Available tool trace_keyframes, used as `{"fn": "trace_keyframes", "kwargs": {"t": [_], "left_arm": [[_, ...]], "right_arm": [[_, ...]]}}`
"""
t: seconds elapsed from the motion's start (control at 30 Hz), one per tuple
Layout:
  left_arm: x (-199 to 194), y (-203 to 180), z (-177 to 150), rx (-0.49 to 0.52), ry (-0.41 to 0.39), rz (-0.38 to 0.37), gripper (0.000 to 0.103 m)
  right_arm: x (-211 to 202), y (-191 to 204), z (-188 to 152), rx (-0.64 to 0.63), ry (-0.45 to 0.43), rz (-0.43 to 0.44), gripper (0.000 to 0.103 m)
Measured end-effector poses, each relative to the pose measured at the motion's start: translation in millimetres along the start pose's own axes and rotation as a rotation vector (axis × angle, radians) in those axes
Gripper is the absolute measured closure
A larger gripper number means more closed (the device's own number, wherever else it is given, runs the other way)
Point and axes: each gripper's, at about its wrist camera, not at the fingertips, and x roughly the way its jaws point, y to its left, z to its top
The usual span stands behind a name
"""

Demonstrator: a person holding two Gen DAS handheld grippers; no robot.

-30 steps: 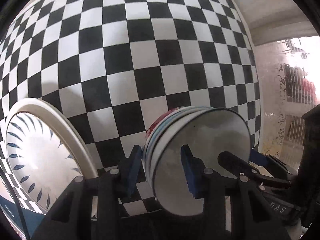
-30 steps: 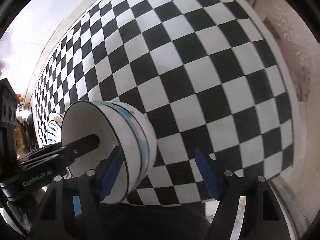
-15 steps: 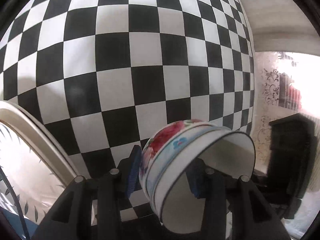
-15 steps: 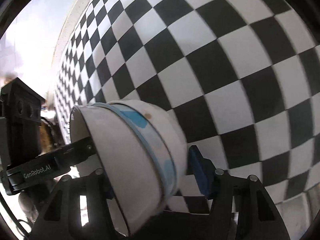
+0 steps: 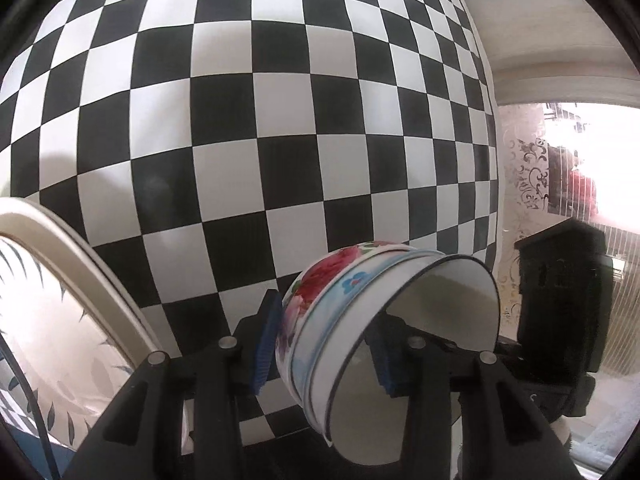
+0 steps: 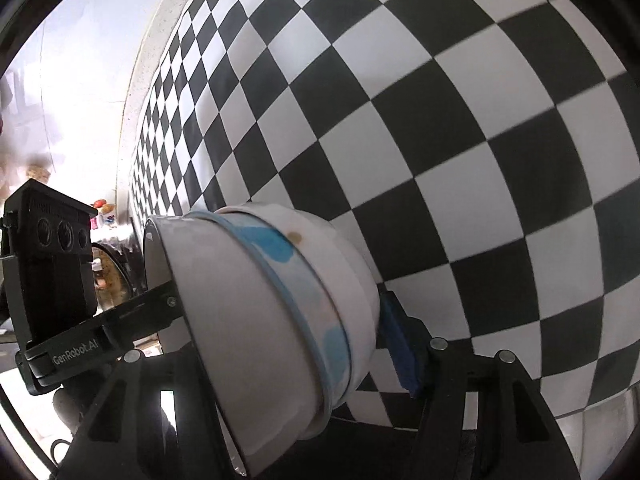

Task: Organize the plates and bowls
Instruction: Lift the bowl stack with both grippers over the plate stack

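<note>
Bowls nested together, a white enamel stack point(image 5: 360, 332) with red roses and a pale blue band, sit tipped on their side low and centre in the left wrist view, above the black-and-white chequered table point(image 5: 280, 120). Our left gripper point(image 5: 324, 350) holds them, one blue pad on the flowered outside, the other inside the mouth. Our right gripper point(image 6: 280, 344) has come down over the same stack point(image 6: 280, 300); a second ago its jaws stood wide beside it, and they have just been closing around it, the right pad now against the base while the other pad is hidden behind the bowls. We judge this a two-handed hold or handover. A cream-rimmed plate point(image 5: 60, 300) with dark leaf marks lies at lower left
</note>
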Motion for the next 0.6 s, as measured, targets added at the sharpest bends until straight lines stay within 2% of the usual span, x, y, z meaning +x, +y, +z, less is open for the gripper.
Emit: {"fn": "trace_keyframes", "kwargs": {"t": [0.27,0.6], "left_arm": [[-23,-3,-6,0.02,-0.029,0.005,0.066],[-75,14,-18,0.007,-0.092,-0.01,0.066]], "right_arm": [[-11,26,-6,-0.036,-0.013,-0.01,0.041],[-20,86,-17,-0.115,-0.015,-0.014,0.041]]}}
